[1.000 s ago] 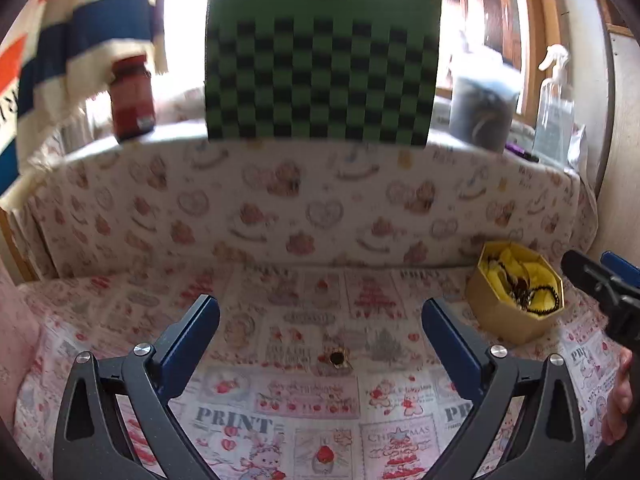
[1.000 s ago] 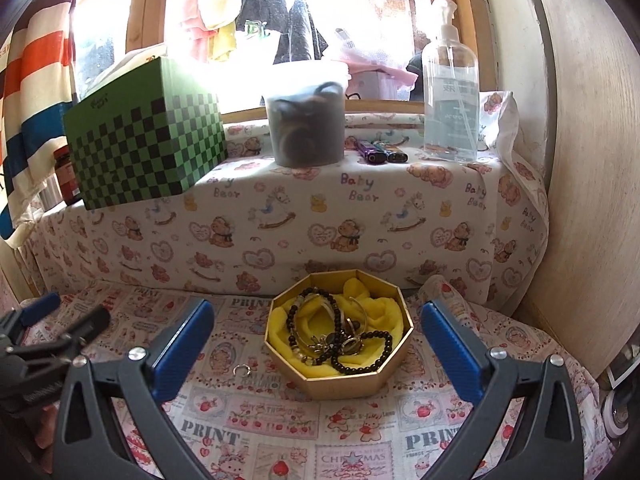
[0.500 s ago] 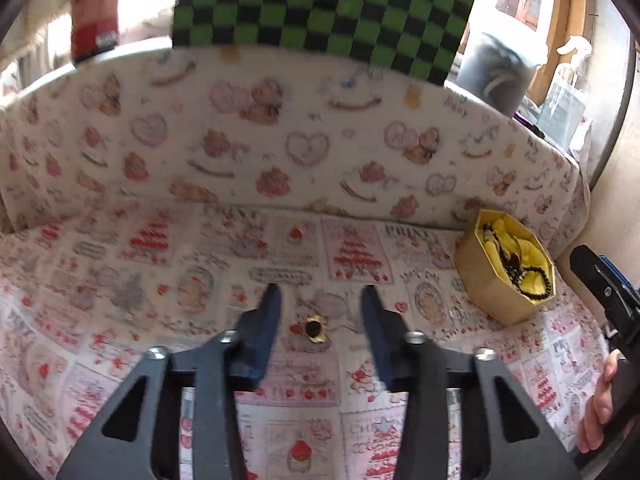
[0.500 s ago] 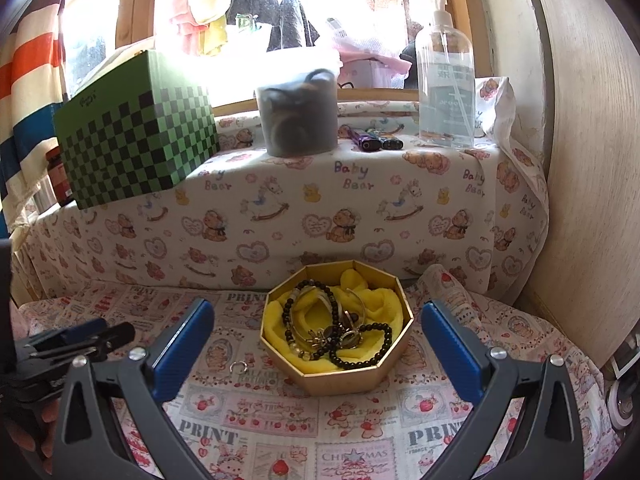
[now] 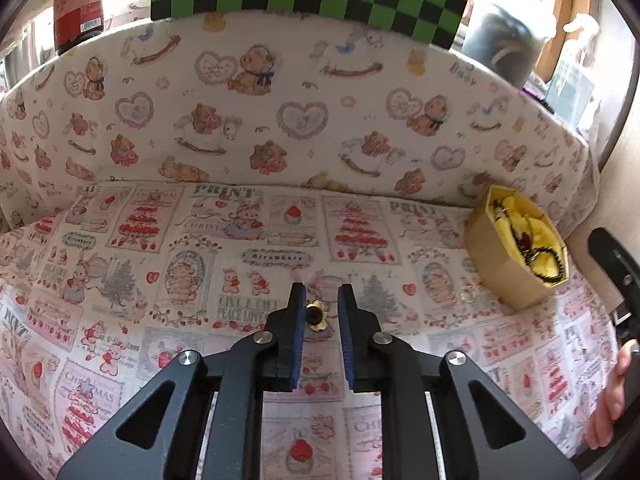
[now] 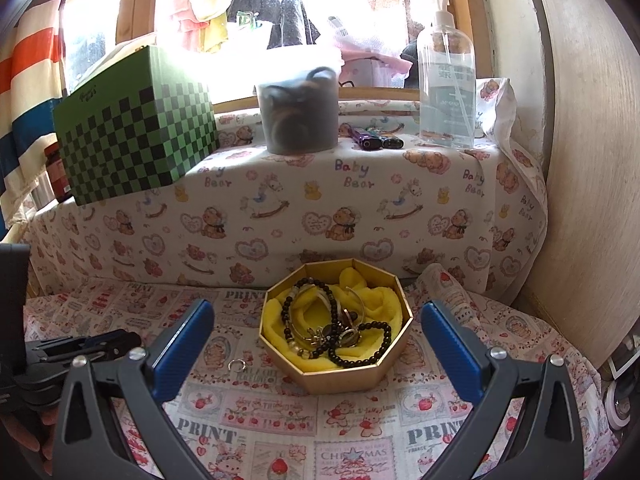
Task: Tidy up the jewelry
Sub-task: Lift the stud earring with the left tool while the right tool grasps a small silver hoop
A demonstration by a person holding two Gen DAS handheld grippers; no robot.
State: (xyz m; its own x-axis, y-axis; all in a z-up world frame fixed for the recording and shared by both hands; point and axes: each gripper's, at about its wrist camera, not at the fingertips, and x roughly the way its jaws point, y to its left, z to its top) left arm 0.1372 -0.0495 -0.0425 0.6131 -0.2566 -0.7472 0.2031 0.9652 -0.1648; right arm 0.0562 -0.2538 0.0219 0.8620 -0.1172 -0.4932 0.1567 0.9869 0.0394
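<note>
A small gold flower-shaped piece with a dark centre (image 5: 316, 315) lies on the printed cloth between the tips of my left gripper (image 5: 322, 300). The jaws are narrowed around it with a gap left on the right side. An octagonal gold box (image 6: 336, 328) with yellow lining holds bead bracelets and bangles; it also shows in the left wrist view (image 5: 516, 246). My right gripper (image 6: 316, 320) is wide open and empty, framing the box from the front. A small silver ring (image 6: 237, 365) lies on the cloth left of the box.
A raised ledge draped in bear-print cloth (image 6: 320, 208) runs behind. On it stand a green checked box (image 6: 136, 128), a grey tub (image 6: 298, 116), a pump bottle (image 6: 446, 76), lighters (image 6: 376, 142) and a red jar (image 5: 80, 4). A wooden wall (image 6: 592, 160) is at right.
My left gripper has moved forward and down to the gold piece, and its jaws have closed from wide open to a narrow gap around it. The right gripper has stayed nearly still.
</note>
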